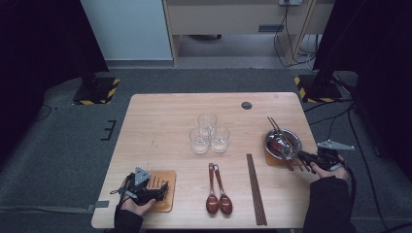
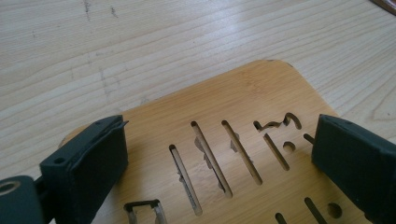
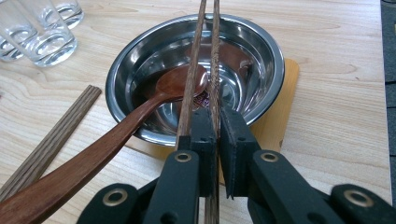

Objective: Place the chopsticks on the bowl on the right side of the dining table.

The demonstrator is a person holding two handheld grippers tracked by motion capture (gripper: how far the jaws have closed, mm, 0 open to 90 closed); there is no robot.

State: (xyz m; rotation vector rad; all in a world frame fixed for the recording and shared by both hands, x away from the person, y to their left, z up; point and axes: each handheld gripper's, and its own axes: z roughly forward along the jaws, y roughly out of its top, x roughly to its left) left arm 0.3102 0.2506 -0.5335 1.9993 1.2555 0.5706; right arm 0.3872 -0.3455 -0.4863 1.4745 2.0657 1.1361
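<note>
Looking down from the high view, I have a pale wooden table standing on grey carpet, with dark curtains at both sides, black stands on yellow-striped bases behind it, and a white panel and cabinet at the back wall.

My right gripper has its jaws pinched narrow on a pair of chopsticks, which lies across the rim of a steel bowl. That bowl sits on a wooden coaster near the table's right edge, with a brown wooden spoon resting in it, handle leaning out over the rim just beside the chopsticks.

My left gripper stands wide open over a slotted bamboo mat at the near left corner, holding nothing.

Between the two, three glasses cluster mid-table; two more spoons and a second chopstick pair lie toward the near edge.
</note>
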